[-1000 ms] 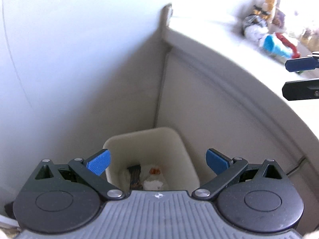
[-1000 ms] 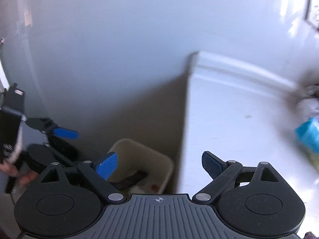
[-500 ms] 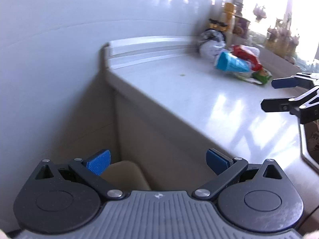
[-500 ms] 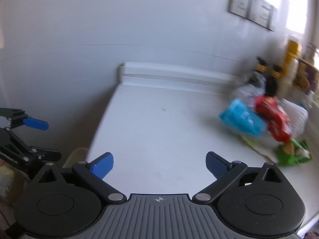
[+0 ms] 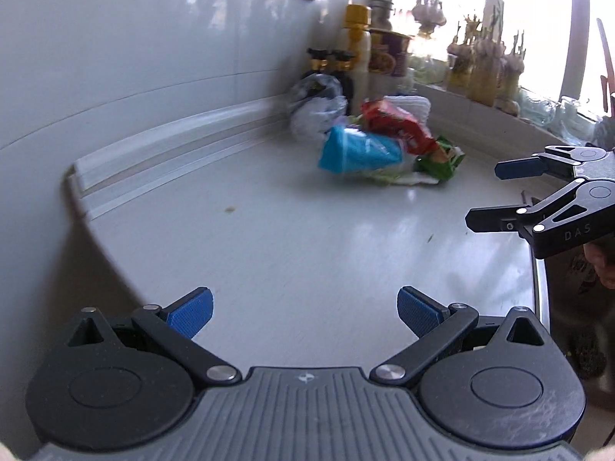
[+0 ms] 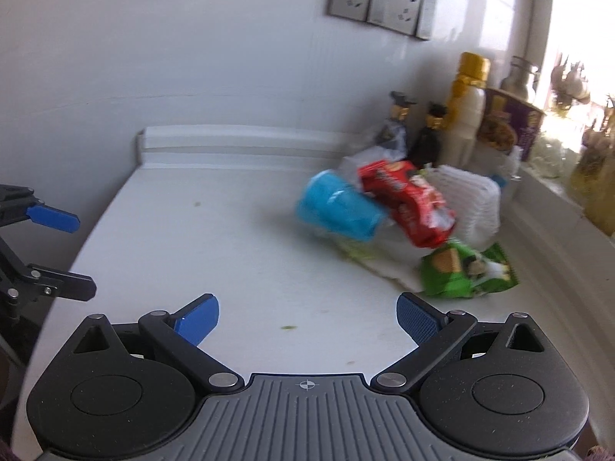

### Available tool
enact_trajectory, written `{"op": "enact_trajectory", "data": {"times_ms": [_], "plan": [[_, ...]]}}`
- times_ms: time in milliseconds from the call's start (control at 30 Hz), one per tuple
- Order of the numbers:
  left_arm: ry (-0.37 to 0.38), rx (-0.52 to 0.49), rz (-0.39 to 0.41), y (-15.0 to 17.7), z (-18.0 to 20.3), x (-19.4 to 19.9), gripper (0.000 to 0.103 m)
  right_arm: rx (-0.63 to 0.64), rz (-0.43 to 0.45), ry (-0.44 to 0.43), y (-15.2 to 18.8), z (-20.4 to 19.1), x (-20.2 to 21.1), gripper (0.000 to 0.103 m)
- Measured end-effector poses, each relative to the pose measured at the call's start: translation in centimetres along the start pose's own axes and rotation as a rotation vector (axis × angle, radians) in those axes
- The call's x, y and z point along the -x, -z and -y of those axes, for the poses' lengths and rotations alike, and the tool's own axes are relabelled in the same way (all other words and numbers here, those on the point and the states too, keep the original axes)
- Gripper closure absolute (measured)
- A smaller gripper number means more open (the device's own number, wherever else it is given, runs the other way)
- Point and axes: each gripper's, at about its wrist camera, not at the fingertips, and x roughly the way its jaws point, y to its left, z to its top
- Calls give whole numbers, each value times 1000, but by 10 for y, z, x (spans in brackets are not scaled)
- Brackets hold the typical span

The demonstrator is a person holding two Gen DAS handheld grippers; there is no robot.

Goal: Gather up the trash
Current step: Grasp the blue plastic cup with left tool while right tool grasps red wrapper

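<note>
Left gripper (image 5: 303, 313) agape, trash pile (image 6: 399, 223) blurred

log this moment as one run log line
left gripper: open, empty | right gripper: open, empty | trash pile: on counter, untouched

White counter (image 6: 230, 253) ahead of the right gripper, with a raised strip (image 6: 238, 142) along its far edge. Plain white wall (image 6: 153, 50) behind. Grey sockets (image 6: 378, 2) high on the wall, up and to the right. Bottles (image 6: 467, 111) in the far right corner. Bright window (image 5: 538, 19) far ahead and right of the left gripper, a ledge (image 5: 499, 115) with jars below it. Sunlight shining on the counter.
</note>
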Motion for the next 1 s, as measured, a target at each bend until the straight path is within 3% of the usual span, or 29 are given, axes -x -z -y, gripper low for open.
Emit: {"op": "enact_trajectory", "data": {"times_ms": [467, 700, 1000], "plan": [[78, -49, 58, -38, 29, -60, 1, -141, 45, 44, 0, 74, -33, 3], [160, 24, 118, -59, 27, -88, 1, -198, 87, -13, -13, 98, -58, 3], [207, 130, 147, -77, 16, -117, 22, -192, 126, -77, -39, 112, -89, 3]]}}
